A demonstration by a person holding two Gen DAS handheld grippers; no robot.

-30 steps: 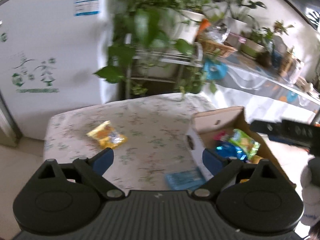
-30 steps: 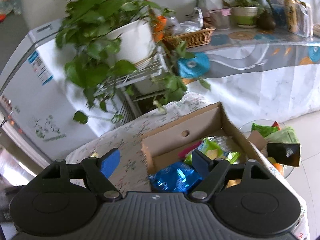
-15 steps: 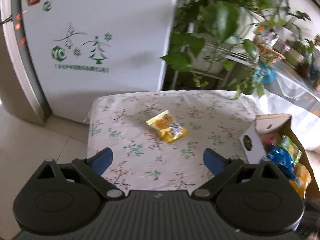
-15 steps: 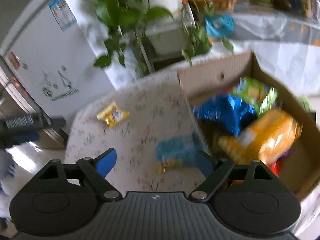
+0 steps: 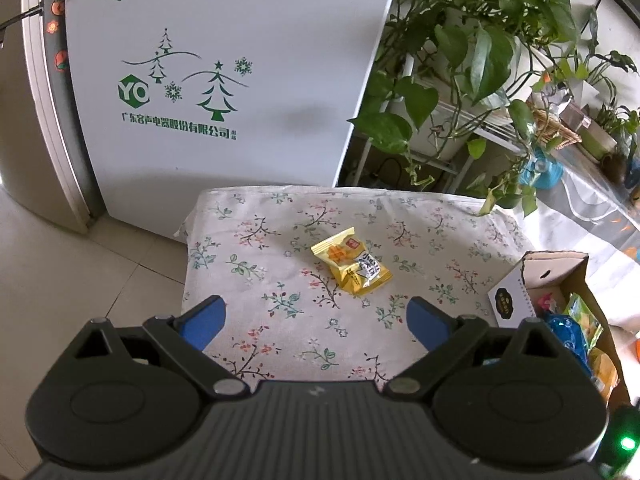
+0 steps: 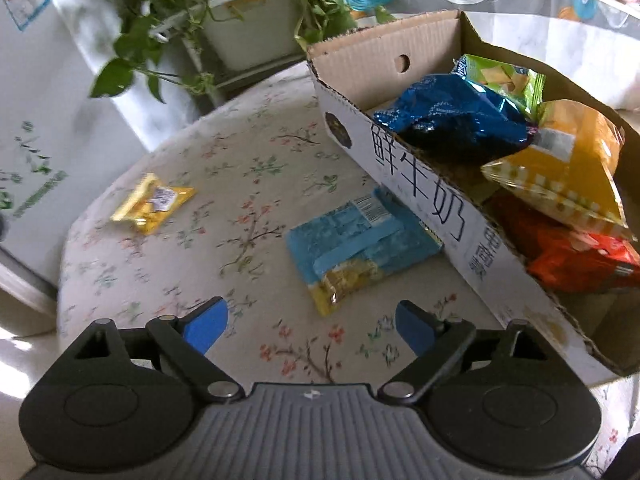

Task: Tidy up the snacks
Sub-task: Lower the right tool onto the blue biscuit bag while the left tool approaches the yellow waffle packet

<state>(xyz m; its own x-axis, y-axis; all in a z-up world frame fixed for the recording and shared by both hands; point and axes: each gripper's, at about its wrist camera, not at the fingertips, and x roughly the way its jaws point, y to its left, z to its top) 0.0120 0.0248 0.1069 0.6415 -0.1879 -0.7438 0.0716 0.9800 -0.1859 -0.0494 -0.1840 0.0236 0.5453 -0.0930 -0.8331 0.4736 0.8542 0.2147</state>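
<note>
You are lowering the right gripper [image 6: 311, 323], jaws opening and empty, toward the blue packet [image 6: 360, 242] lying against the box [image 6: 420, 200], risking snagging cardboard, while the left gripper [image 5: 315, 322] is hanging wide open.

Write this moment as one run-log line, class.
left gripper: open, empty | right gripper: opening, empty | blue packet: on cloth beside box | yellow packet: on cloth

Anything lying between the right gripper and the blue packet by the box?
Nothing: in the right wrist view only bare flowered tablecloth separates the right gripper, jaws opening and empty, from the blue packet.
</note>
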